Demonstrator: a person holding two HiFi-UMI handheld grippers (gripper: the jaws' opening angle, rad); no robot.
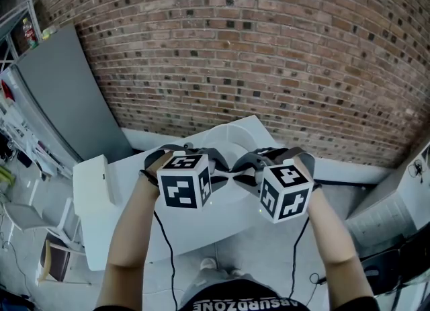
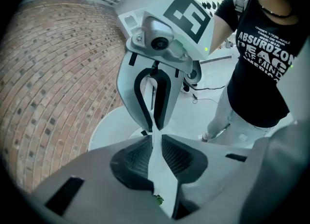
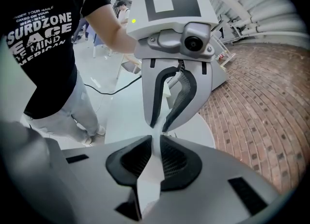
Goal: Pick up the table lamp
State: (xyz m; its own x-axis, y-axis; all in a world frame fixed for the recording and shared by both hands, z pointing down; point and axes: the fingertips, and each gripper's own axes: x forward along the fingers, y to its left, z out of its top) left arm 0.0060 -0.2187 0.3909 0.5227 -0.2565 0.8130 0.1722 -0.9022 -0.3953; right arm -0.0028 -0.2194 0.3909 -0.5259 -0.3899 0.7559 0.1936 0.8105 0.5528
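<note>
The table lamp is white, with a round base (image 1: 232,147) over the white table (image 1: 134,168). A thin flat white stem (image 1: 232,176) runs up from it between my two grippers, which face each other tip to tip. My left gripper (image 1: 222,175) is shut on the stem (image 2: 162,179), its black ribbed pads (image 2: 138,157) pressing both sides. My right gripper (image 1: 243,175) is shut on the same stem (image 3: 149,179) from the other side. Each gripper view shows the opposite gripper (image 2: 154,124) (image 3: 160,124) and the round base (image 2: 109,131) (image 3: 201,131) below. I cannot tell whether the base touches the table.
A brick wall (image 1: 269,48) stands right behind the table. A grey panel (image 1: 67,95) leans at the left, with a white box (image 1: 94,189) beside the table. Cables (image 1: 164,249) hang from the grippers. The person's legs (image 2: 242,121) are close to the table's near edge.
</note>
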